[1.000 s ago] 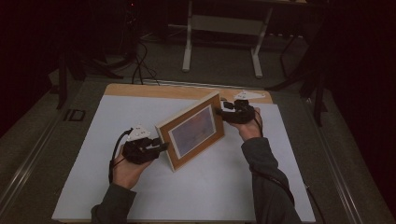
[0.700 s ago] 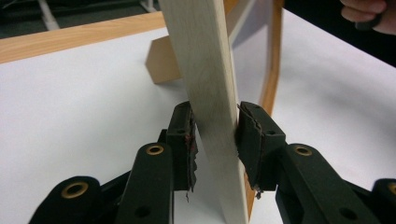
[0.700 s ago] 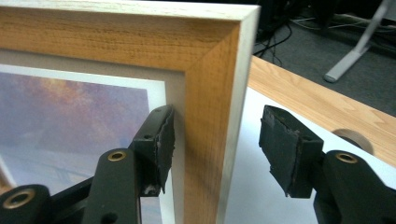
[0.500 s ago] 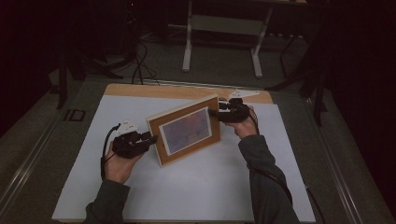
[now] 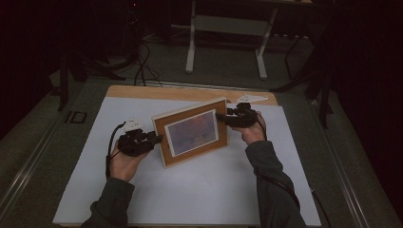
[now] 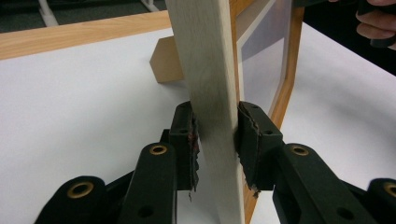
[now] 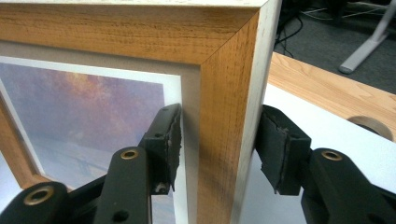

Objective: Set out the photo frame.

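Two grippers work one picture frame (image 5: 191,137) here, and we judge the step in hand to be standing it upright on the white sheet (image 5: 190,199) that covers the desk. The frame stands near the middle of the sheet, a little toward the far edge, tilted back on its rear stand (image 6: 167,59), with the picture facing us.

To do it well, we keep the left gripper (image 5: 154,139) steady as the anchor: its pads (image 6: 250,135) pinch the frame's left side rail, one pad on each face, and that hold should not twist. The right gripper (image 5: 223,117) straddles the upper right corner, and its jaws have just been closing; in the right gripper view a sliver of gap seems to remain at each pad (image 7: 170,135), so we cannot call this a firm grip yet. We want that side only to guide. We check that the stand sits flat before either hand lets go.

Both forearms come in from the near edge. The left hand (image 5: 124,159) lies low, palm up, gripper pointing level at the rail. The right hand (image 5: 252,132) is farther out, wrist raised, gripper pointing left toward the corner.
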A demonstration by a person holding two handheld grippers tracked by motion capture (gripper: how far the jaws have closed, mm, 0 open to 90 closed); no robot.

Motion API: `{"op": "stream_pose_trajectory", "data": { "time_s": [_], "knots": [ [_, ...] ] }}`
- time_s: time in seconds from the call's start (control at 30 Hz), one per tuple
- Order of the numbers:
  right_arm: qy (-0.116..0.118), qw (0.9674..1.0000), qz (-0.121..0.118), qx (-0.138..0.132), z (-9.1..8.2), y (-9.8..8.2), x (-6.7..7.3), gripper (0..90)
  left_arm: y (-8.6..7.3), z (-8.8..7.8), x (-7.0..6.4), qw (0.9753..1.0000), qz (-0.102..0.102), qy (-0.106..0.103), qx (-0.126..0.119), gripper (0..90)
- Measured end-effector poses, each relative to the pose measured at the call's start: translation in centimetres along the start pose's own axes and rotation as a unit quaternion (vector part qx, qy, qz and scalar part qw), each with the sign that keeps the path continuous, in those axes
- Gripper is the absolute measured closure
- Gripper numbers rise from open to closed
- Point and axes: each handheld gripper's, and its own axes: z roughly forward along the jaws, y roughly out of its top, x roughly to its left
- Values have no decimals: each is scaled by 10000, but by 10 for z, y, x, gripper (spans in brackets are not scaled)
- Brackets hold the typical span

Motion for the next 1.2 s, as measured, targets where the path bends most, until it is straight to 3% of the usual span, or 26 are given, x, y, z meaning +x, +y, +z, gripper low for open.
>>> {"op": "stream_pose_trajectory", "data": {
  "time_s": [0.2, 0.47, 0.73, 1.2],
  "knots": [
    [-211, 9998, 20, 61, -8, -4, 3, 536, 4, 7, 4, 10000, -14, -45, 0, 689],
    [-425, 9989, 186, -69, -20, -14, 5, 572, 13, 18, 12, 9998, 9, -203, 28, 675],
    [-625, 9975, 307, -103, -28, -20, 11, 597, 22, 27, 19, 9997, -11, -229, 95, 651],
    [-773, 9965, 324, -64, -43, -28, 20, 605, 31, 40, 22, 9996, -34, -237, 122, 629]
  ]
}}
